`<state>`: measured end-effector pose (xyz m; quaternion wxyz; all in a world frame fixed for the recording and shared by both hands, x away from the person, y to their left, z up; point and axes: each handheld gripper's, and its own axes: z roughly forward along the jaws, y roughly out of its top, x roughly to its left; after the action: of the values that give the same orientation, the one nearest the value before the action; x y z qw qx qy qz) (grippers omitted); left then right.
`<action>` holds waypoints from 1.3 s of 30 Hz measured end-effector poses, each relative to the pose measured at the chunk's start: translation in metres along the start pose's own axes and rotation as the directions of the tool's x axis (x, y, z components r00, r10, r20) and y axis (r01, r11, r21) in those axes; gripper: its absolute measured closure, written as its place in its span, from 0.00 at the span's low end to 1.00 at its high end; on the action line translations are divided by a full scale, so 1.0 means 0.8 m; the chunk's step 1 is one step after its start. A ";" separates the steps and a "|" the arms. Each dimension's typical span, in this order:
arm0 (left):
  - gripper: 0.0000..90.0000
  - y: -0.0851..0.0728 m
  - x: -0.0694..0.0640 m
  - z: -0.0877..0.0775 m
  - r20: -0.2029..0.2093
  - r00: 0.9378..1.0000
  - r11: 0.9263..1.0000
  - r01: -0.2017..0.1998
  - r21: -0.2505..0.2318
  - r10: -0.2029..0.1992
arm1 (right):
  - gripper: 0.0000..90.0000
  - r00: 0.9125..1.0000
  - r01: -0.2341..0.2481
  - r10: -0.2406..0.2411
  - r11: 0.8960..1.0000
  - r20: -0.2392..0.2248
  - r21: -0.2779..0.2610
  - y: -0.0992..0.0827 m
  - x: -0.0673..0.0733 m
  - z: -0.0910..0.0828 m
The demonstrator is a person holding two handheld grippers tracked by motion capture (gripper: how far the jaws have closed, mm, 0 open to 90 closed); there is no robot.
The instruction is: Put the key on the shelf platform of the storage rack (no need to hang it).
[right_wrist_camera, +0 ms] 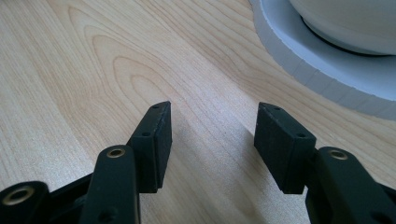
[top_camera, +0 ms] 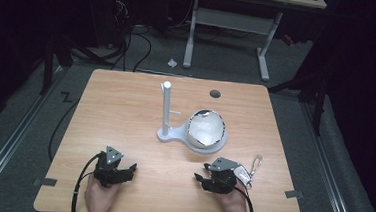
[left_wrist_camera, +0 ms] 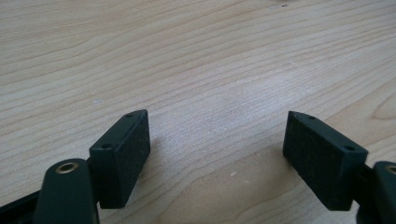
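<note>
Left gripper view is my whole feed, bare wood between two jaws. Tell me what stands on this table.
Observer: A white stand with an upright post sits mid-table, and a bowl rests on its flat base.
Operator: Report the other gripper.
Observer: The right gripper is open with nothing between its jaws, low over the table near the front edge, with the stand's white base just ahead of it.
Operator: Name anything lying loose near it.
Observer: A small keyring-like item with a clip lies on the wood just right of that gripper; I cannot tell exactly what it is.
</note>
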<state>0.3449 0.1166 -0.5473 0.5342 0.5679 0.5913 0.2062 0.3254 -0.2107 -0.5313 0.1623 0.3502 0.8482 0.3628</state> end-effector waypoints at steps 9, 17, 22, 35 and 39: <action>0.26 0.000 0.000 0.000 0.000 1.000 1.000 0.000 0.000 0.000 | 0.52 1.000 0.000 0.000 1.000 0.000 0.000 0.000 0.000 0.000; 0.26 0.000 0.000 0.000 0.000 1.000 1.000 -0.001 0.001 0.001 | 0.52 1.000 0.001 -0.001 1.000 -0.002 0.000 0.000 0.000 0.000; 0.26 0.000 0.000 0.000 0.000 1.000 1.000 -0.001 0.001 0.001 | 0.51 1.000 0.000 0.000 1.000 -0.001 0.003 0.000 0.000 0.000; 0.26 0.000 0.000 0.000 0.000 1.000 1.000 0.001 0.000 -0.001 | 0.50 1.000 -0.003 0.003 1.000 0.004 0.001 0.001 0.002 0.001; 0.26 0.000 0.000 0.000 0.000 1.000 1.000 0.000 0.000 0.000 | 0.49 1.000 -0.006 0.006 1.000 0.006 0.000 0.001 0.002 0.001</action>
<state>0.3450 0.1167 -0.5472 0.5341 0.5681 0.5913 0.2060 0.3246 -0.2087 -0.5314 0.1636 0.3540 0.8467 0.3621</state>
